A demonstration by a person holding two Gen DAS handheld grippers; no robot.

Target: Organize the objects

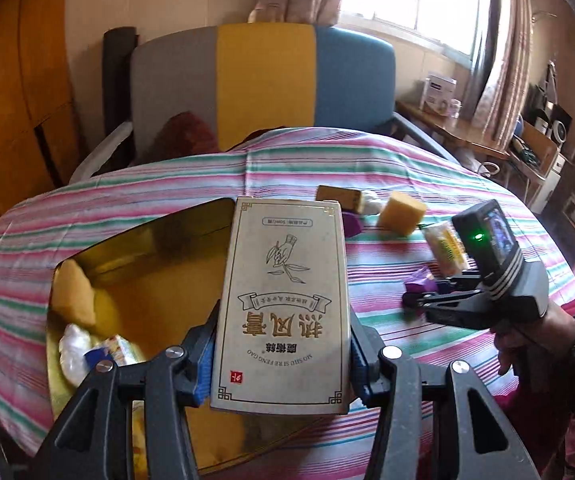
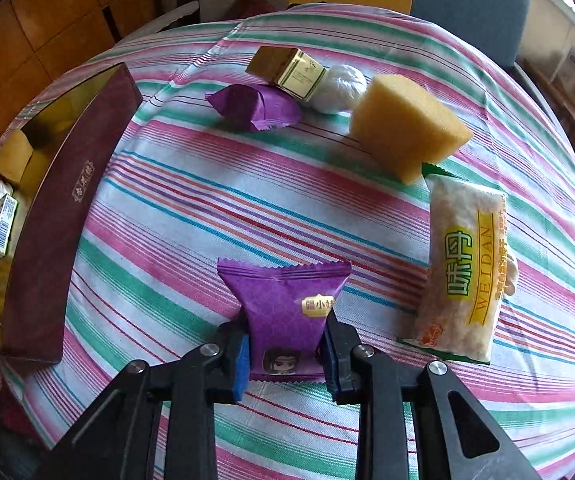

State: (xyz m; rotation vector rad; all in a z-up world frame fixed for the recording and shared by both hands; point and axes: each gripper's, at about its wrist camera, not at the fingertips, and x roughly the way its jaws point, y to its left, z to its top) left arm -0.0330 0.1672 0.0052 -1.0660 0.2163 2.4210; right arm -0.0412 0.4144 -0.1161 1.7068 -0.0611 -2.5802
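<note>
My left gripper [image 1: 281, 364] is shut on a flat beige carton with gold print [image 1: 283, 304], held above the striped cloth beside a gold-lined gift box [image 1: 159, 272]. That box [image 2: 67, 216] has a maroon outer wall and holds a yellow sponge, a white wad and a small blue-and-white carton. My right gripper [image 2: 285, 354] is shut on a purple snack packet [image 2: 283, 312] just over the table. In the left wrist view the right gripper [image 1: 415, 300] sits to the right, held by a hand.
On the cloth lie a second purple packet [image 2: 255, 106], a small gold box [image 2: 287, 68], a white wad [image 2: 341, 88], a yellow sponge block [image 2: 405, 128] and a WEIDAN snack bag [image 2: 463, 276]. A grey, yellow and blue chair [image 1: 263, 84] stands behind the table.
</note>
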